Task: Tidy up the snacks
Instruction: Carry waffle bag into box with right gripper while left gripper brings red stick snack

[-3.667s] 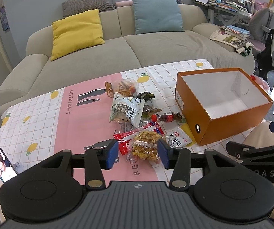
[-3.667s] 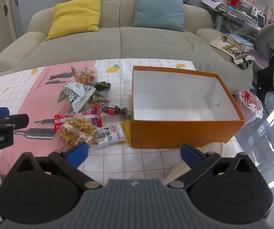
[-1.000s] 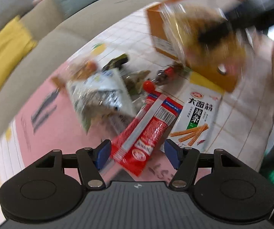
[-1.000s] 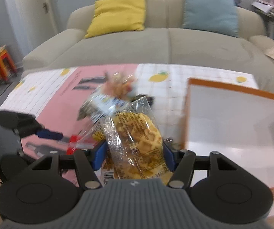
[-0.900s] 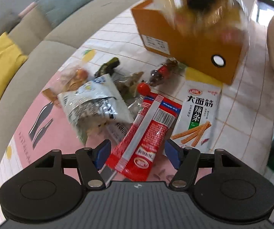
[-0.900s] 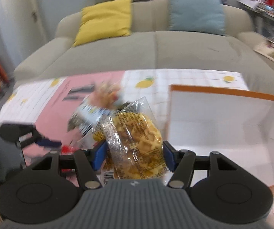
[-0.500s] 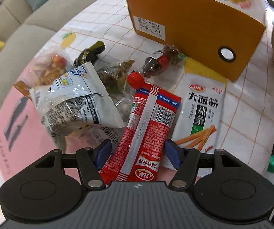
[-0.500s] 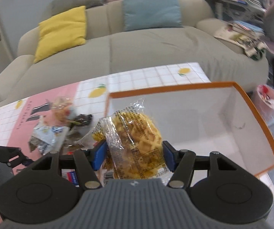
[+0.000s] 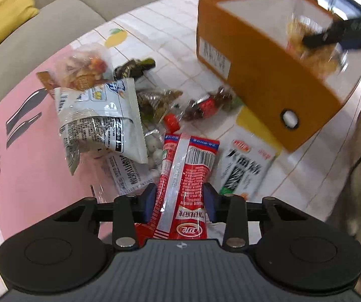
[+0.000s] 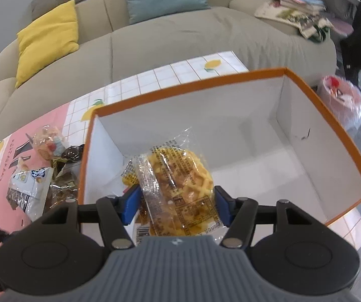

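Note:
In the left wrist view my left gripper (image 9: 179,202) points down at the snack pile, and its jaws are closing on a long red snack packet (image 9: 185,173) that lies between them. Both blue pads touch and pinch its sides. My right gripper (image 10: 174,205) is shut on a clear bag of yellow waffle crisps (image 10: 180,173), held above the white inside of the orange box (image 10: 185,86), near its left wall. The left wrist view shows that box (image 9: 261,75) at the upper right, with the right gripper and its bag blurred over it.
On the pink and white tablecloth lie a grey-white bag (image 9: 100,115), a white and green strip packet (image 9: 246,168), a cola-bottle candy (image 9: 205,105), a clear bag of orange snacks (image 9: 84,68) and a dark wrapper (image 9: 135,66). A beige sofa (image 10: 205,37) stands behind the table.
The left jaws have narrowed from wide apart onto the red packet. The right gripper has carried the waffle bag from above the snack pile to over the box's inside.

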A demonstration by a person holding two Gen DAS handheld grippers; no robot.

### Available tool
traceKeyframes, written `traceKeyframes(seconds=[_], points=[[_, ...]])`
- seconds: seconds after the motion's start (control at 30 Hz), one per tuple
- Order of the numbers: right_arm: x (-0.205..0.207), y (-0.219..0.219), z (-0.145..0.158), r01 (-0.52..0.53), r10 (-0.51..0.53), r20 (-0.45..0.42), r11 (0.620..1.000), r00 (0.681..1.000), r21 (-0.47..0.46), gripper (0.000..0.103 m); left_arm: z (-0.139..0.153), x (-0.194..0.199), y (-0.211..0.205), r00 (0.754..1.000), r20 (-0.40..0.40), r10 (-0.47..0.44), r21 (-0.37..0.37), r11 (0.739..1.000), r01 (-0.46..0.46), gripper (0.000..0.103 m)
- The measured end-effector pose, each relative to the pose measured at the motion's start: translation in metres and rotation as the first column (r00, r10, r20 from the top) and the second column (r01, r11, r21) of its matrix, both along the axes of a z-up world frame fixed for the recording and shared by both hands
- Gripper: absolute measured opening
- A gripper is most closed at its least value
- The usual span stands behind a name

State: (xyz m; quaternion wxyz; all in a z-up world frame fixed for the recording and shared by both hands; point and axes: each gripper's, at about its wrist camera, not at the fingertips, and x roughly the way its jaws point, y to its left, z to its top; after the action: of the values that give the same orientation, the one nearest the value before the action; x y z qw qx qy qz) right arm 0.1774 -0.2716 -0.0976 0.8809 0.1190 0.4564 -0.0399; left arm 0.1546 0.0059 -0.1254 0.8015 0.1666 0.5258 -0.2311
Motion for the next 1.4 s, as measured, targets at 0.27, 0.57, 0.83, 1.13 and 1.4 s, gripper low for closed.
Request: traceKeyframes(seconds=[0.27,0.57,0.83,1.13,1.4], points=[[0.008,-0.018,-0.011,0.047,-0.045,-0.029,0.997,0.999,0.059,0.06,0.069,-0.016,-0.001,0.988,0.035,0.153,-0.185,0.972,-0.144,0.042],[0.021,-0.068,-0.015,0.171,-0.151,-0.151,0.977,0.977,0.13,0.06,0.123,0.021,-0.075,0.983,-0.002,0.185,-0.25,0.951,-0.179,0.042],[0.026,-0.104,-0.013,0.234,-0.192,-0.229,0.956,0.954,0.174,0.06,0.09,0.057,-0.154,0.976,-0.151,0.157,-0.195,0.963,-0.185,0.042],[0.038,-0.104,-0.028,0.238,-0.175,-0.304,0.954,0.936,0.184,0.061,0.034,0.071,-0.192,0.95,-0.238,0.203,-0.024,0.976,-0.215,0.042],[0.048,-0.1,-0.05,0.241,-0.142,-0.396,0.947,0.907,0.212,0.061,0.024,0.075,-0.196,0.939,-0.267,0.219,0.068,0.976,-0.208,0.043]])
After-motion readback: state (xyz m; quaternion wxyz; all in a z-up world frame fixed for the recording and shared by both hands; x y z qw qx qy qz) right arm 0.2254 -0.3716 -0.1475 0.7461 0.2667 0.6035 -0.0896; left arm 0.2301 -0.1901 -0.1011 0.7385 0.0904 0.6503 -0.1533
